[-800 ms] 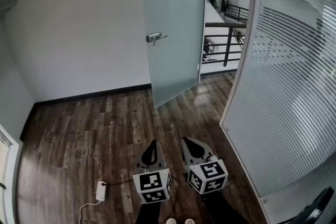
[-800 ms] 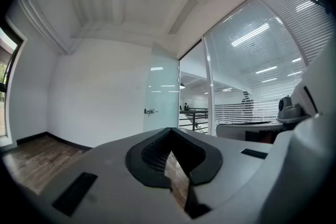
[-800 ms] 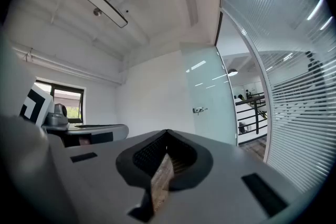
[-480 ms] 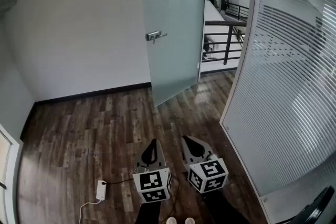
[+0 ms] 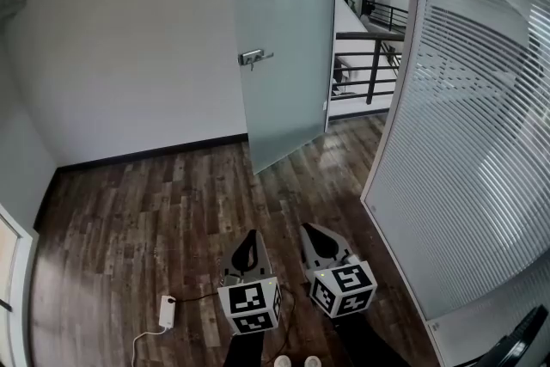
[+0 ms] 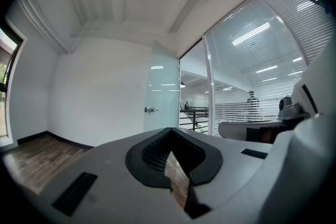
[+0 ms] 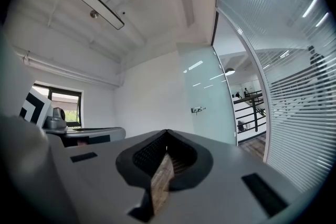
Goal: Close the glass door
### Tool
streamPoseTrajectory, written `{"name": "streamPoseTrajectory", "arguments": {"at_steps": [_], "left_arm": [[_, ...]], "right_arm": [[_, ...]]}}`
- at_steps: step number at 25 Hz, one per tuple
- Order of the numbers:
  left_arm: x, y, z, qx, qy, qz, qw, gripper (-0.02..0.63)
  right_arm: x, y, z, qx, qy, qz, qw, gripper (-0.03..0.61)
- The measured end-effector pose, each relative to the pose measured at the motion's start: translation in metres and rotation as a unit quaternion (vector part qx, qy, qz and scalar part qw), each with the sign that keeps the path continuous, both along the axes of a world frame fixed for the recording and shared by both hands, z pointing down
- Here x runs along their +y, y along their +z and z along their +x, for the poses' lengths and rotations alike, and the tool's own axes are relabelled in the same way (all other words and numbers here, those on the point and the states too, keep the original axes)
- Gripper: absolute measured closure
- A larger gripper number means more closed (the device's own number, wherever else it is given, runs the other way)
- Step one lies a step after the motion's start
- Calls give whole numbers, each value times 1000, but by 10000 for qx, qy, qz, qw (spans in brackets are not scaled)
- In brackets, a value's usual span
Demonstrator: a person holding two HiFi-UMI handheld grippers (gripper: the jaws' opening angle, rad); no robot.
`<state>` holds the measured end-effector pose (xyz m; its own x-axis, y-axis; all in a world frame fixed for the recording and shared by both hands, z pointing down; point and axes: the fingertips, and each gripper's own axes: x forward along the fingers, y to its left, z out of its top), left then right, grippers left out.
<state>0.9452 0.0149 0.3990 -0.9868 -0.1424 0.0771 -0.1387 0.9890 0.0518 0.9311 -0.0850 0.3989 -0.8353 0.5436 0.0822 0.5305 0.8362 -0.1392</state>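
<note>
Approach step: left tool (image 5: 248, 236) and right tool (image 5: 312, 231), both closed and empty, hover low over the floor (image 5: 155, 202). Well ahead, the glass door (image 5: 284, 39) stands open, seemingly swung inward; next, reach its handle (image 5: 251, 58) and push.

You stand in a bare office room — white walls (image 5: 129, 39), a dark wood-plank floor (image 5: 155, 211), a frosted glass door (image 5: 288, 99) with a metal lever handle (image 5: 252, 58), and a curved glass partition (image 5: 464, 142) lined with fine horizontal stripes. Beyond the doorway — a black railing (image 5: 365, 69) and distant people (image 5: 368, 3).
</note>
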Motion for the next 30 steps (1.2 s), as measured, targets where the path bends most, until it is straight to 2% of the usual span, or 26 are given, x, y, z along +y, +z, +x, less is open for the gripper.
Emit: {"name": "streamPoseTrajectory", "arguments": {"at_steps": [12,16,22,30], "left_arm": [[33,27,-5,258,-80,31,9996,617],[43,37,-19,342,-94,107,9993,617],[47,26,-73,154,-121,-51,9998,617],[55,24,-183,117,-623,-55,9980,617]], "right_arm": [[16,19,-9,143,225,75,9996,580],[24,27,-18,171,240,106,9995,580],[35,24,-70,69,146,70,9998,580],[36,14,-195,-64,-177,166,9997,580]]}}
